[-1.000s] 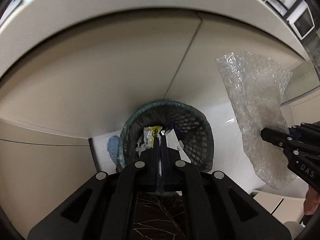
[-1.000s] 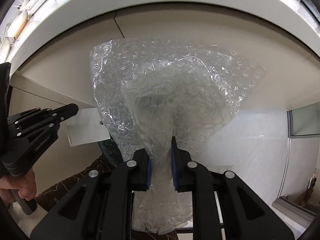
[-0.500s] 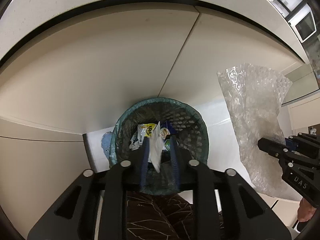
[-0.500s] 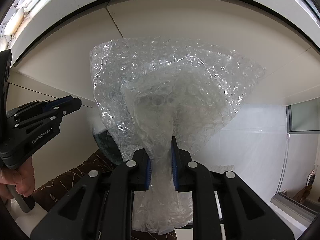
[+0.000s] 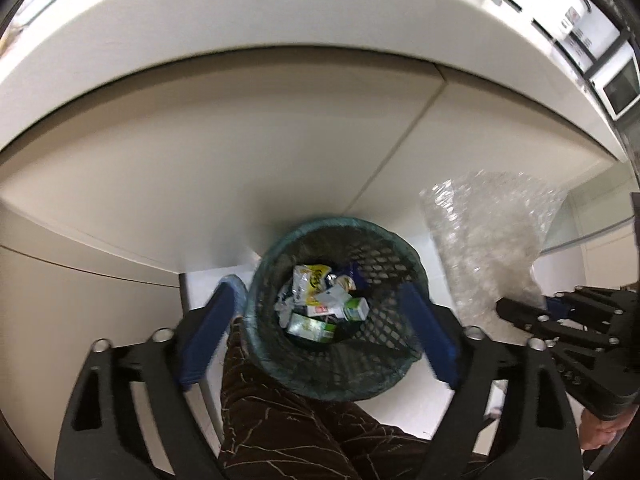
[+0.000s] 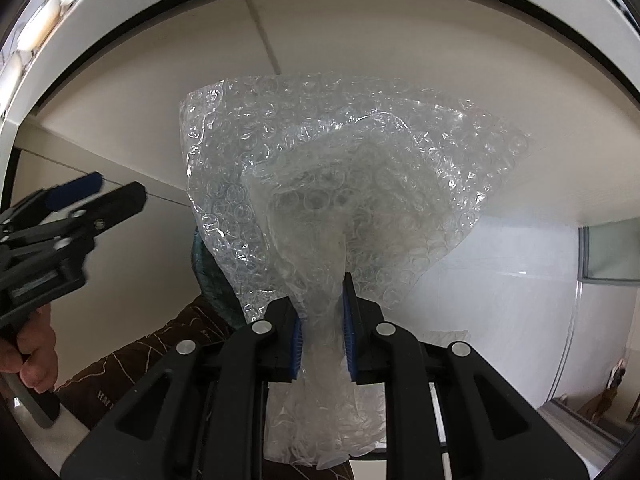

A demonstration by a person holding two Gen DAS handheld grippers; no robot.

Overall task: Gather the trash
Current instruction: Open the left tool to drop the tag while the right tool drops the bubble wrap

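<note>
Bubble wrap (image 6: 340,208) fills the middle of our right wrist view, a crumpled clear sheet pinched between the blue pads (image 6: 347,320) of our right tool (image 6: 322,320), which is closed tight on its lower part. That grip looks the same as half a second ago, the sheet fanning out above the fingers in the same shape. From the left wrist view we see the same wrap (image 5: 492,240) hanging to the right of the bin and outside it.

Our left tool (image 5: 316,340) has changed most. A second ago its fingers were closed together; half a second ago they stood partly apart with a white scrap between them. Now they are spread wide with nothing between them, framing the mesh wastebasket (image 5: 336,368) from above. That scrap has left the fingers, and white pieces lie among the wrappers and small cartons (image 5: 324,304) at the bottom of the basket, which carries a dark green liner over its rim.

We also see the brown patterned trouser leg (image 5: 288,420) just beside the basket, and the pale cabinet doors (image 5: 240,152) beneath a white table edge (image 5: 280,12).
</note>
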